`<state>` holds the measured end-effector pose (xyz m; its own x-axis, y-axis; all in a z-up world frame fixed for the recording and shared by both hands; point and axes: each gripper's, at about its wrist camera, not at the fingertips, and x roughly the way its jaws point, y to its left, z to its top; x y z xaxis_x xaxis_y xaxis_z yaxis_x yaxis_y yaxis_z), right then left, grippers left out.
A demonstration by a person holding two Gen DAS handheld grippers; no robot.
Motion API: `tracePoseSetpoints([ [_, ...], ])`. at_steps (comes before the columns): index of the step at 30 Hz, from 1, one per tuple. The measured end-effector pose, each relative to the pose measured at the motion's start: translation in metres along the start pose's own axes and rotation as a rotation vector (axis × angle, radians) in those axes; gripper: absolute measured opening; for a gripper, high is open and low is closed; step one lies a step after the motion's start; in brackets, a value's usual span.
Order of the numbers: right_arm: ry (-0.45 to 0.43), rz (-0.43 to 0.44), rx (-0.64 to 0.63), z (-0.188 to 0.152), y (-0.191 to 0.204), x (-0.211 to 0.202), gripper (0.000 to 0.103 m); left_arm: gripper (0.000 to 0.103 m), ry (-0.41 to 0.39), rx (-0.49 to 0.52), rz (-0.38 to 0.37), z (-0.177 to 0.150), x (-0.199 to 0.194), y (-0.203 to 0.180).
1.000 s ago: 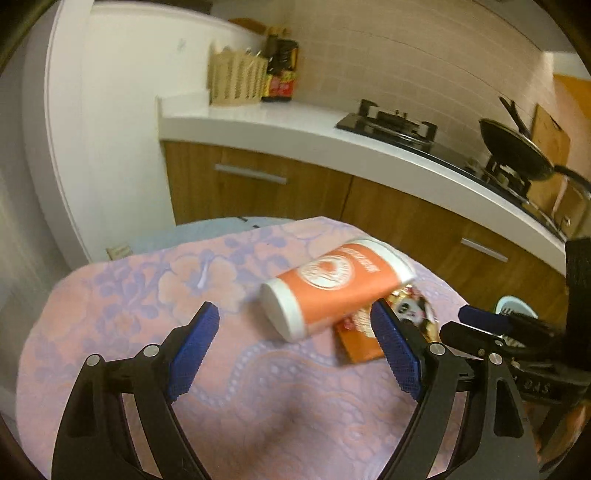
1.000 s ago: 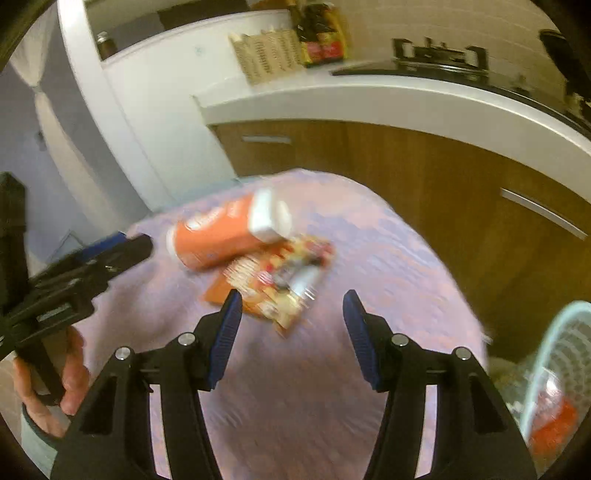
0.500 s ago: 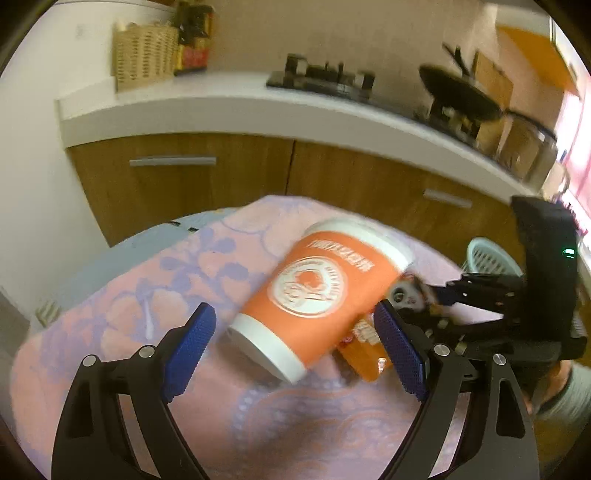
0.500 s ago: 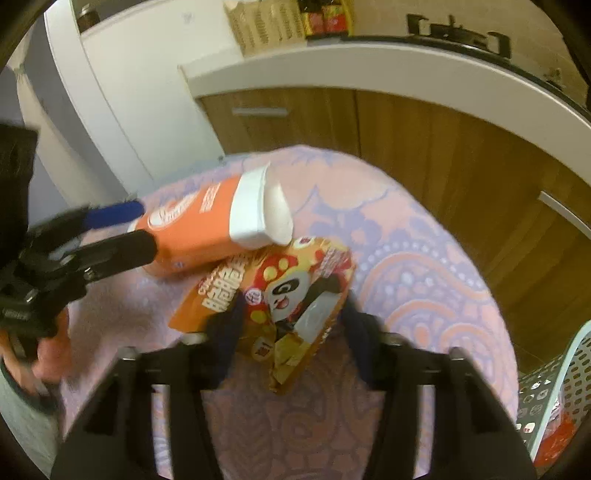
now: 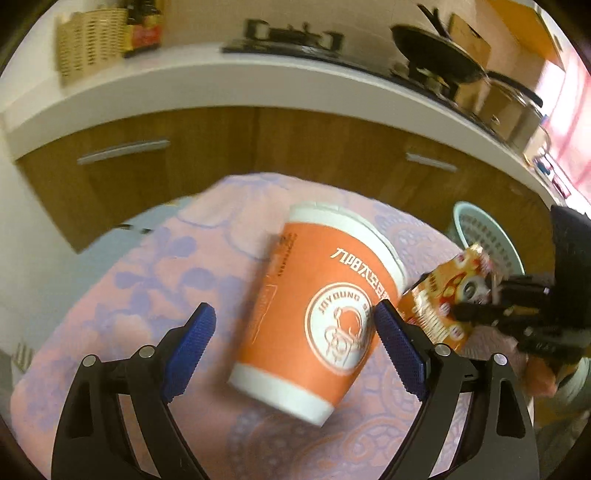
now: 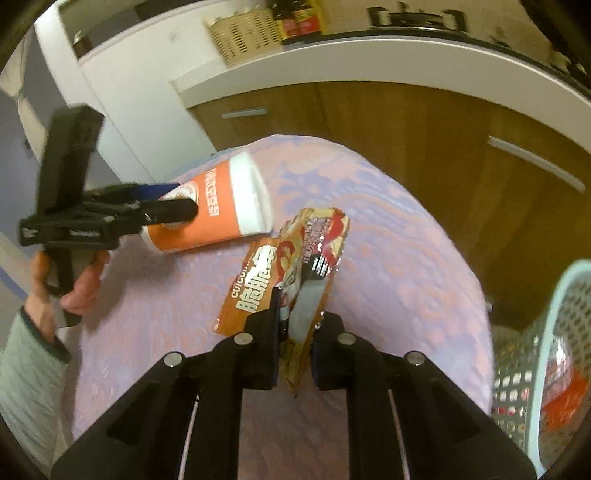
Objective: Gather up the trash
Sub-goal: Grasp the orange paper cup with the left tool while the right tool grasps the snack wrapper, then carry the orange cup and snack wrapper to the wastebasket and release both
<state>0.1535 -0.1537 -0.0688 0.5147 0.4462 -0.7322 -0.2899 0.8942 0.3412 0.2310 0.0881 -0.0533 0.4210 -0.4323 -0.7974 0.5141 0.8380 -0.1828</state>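
A pale green mesh basket [image 6: 561,354] stands on the floor beside the cloth-covered worktop [image 6: 388,258], on the side away from the orange paper cup [image 5: 317,314]; through its wall show printed wrappers and something red-orange, too blurred to name. On the kitchen counter behind the worktop, a woven basket [image 6: 243,33] sits next to dark bottles [image 6: 299,18], and its contents cannot be made out.

Half a second ago the right gripper [image 6: 293,332] had its jaws spread either side of the snack wrapper [image 6: 291,266]; now they are clamped on the wrapper's near end, and the crumpled foil rises between them, its far end reaching toward the cup's rim. In the left wrist view the wrapper [image 5: 447,299] shows raised off the cloth just beside the cup, pinched by the right gripper [image 5: 480,310], where earlier it lay flat and partly tucked under the cup.

The left gripper [image 5: 295,350] has closed in on the cup: its blue-padded jaws are apart, one on each side of the cup's lower half, neither visibly touching it. The cup lies on its side on the cloth, white base toward the left gripper and lidded top pointing toward the counter. From the right wrist view, the left gripper [image 6: 177,201] reaches along the cup [image 6: 210,210], held by the person's hand [image 6: 70,280].
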Motion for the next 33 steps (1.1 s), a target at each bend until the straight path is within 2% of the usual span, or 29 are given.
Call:
tracePoseSetpoints([
  [4,-0.017,-0.007,0.026,-0.003,-0.014,-0.01,0.011,0.083,0.021,0.008,-0.017,-0.002,0.014,-0.013],
  [7,-0.029,-0.021,0.019,-0.002,-0.016,-0.011,0.011,0.078,-0.013,-0.03,-0.016,-0.005,0.017,-0.017],
  [10,-0.043,-0.012,0.011,-0.004,-0.016,-0.014,0.011,0.063,-0.057,-0.088,-0.049,-0.012,0.01,-0.017],
  [14,-0.073,-0.024,-0.005,-0.01,-0.017,-0.023,0.011,0.055,-0.115,-0.117,0.009,-0.025,-0.002,-0.029],
  [19,-0.11,0.025,0.03,-0.013,-0.025,-0.039,0.011,0.054,-0.172,-0.124,0.032,-0.034,-0.016,-0.052],
  [22,-0.148,0.016,0.037,-0.011,-0.03,-0.057,0.011,0.054,-0.202,-0.13,0.05,-0.037,-0.028,-0.068],
  [28,-0.232,-0.014,0.057,-0.017,-0.049,-0.103,0.011,0.054,-0.28,-0.107,0.101,-0.044,-0.05,-0.129],
  [33,-0.289,-0.062,0.067,-0.027,-0.07,-0.139,0.011,0.054,-0.333,-0.032,0.144,-0.036,-0.058,-0.188],
])
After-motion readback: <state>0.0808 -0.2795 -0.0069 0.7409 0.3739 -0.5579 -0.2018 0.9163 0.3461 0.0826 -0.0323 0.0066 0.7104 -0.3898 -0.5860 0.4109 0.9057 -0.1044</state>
